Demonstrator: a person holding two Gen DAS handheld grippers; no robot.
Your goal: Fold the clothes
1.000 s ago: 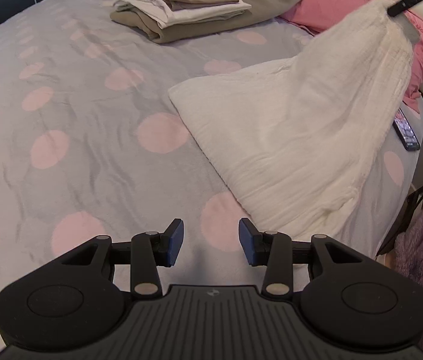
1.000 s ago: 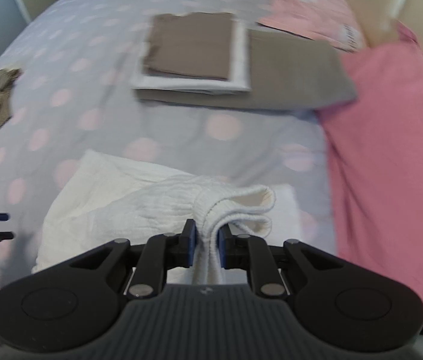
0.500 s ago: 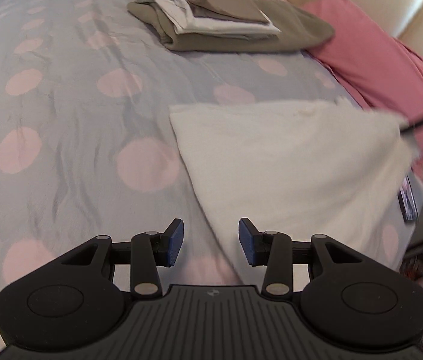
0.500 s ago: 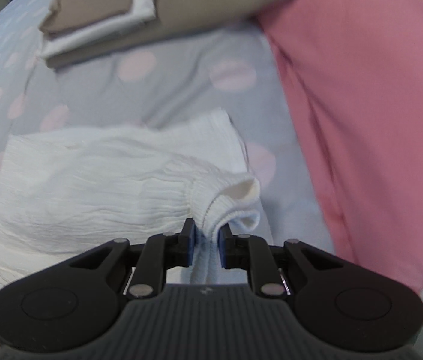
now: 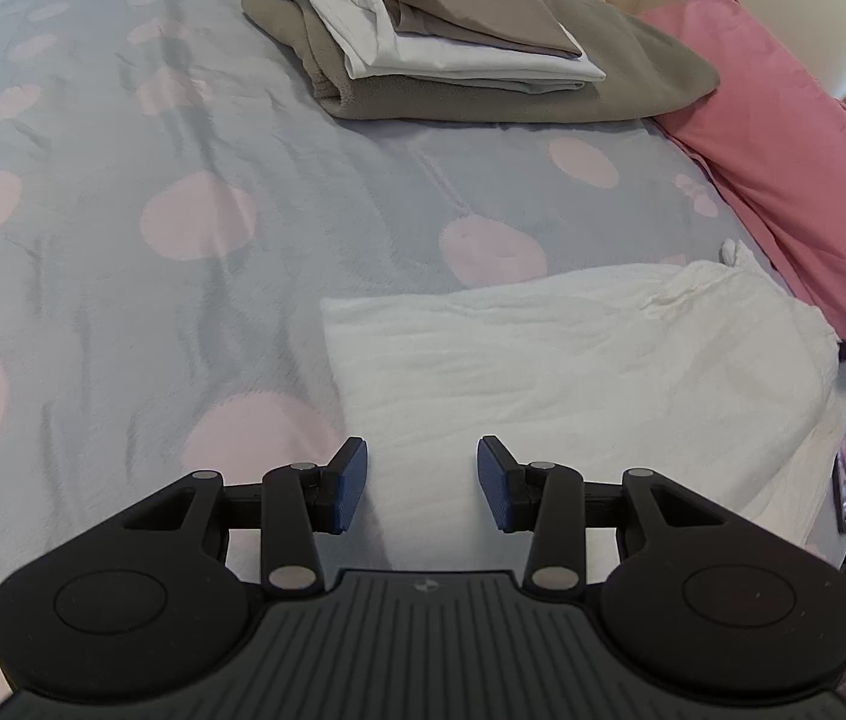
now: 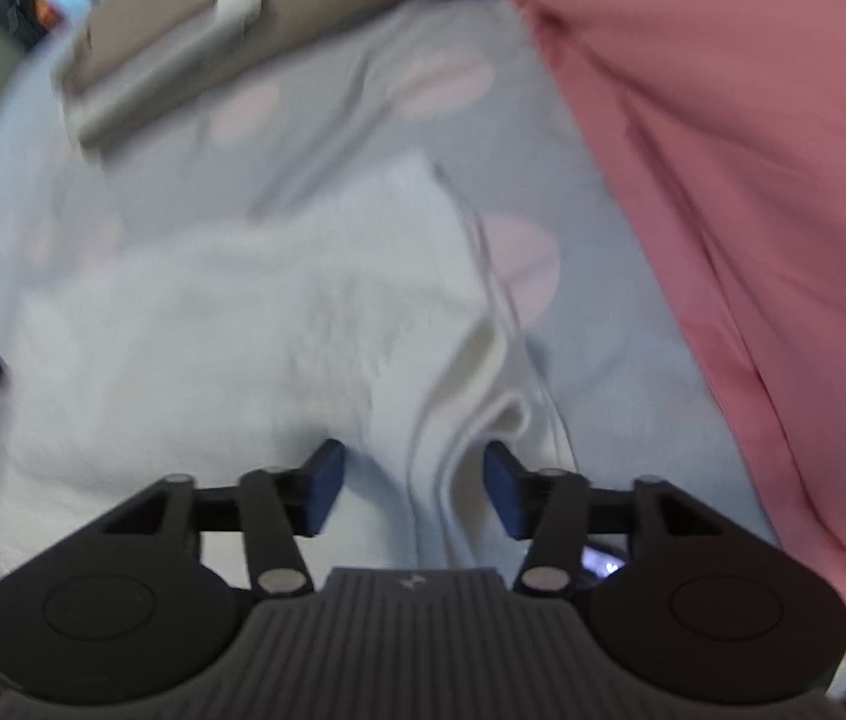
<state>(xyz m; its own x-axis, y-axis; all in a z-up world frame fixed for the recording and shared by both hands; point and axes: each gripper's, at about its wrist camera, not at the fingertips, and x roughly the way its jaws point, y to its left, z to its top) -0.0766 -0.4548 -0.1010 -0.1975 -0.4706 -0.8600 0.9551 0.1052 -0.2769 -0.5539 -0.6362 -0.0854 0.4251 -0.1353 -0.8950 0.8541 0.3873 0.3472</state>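
White garment (image 5: 573, 360) lies flat on the bed (image 5: 123, 180), near the folded pile (image 5: 435, 36), probably for another fold. Right gripper (image 6: 414, 495) jaws opening over blurry cloth, seemingly unpinched; left gripper (image 5: 422, 483) apart, empty, above the near edge.

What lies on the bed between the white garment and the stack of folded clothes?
Nothing: in the left wrist view, only bare grey duvet with pink dots separates the white garment from the stack of folded clothes.
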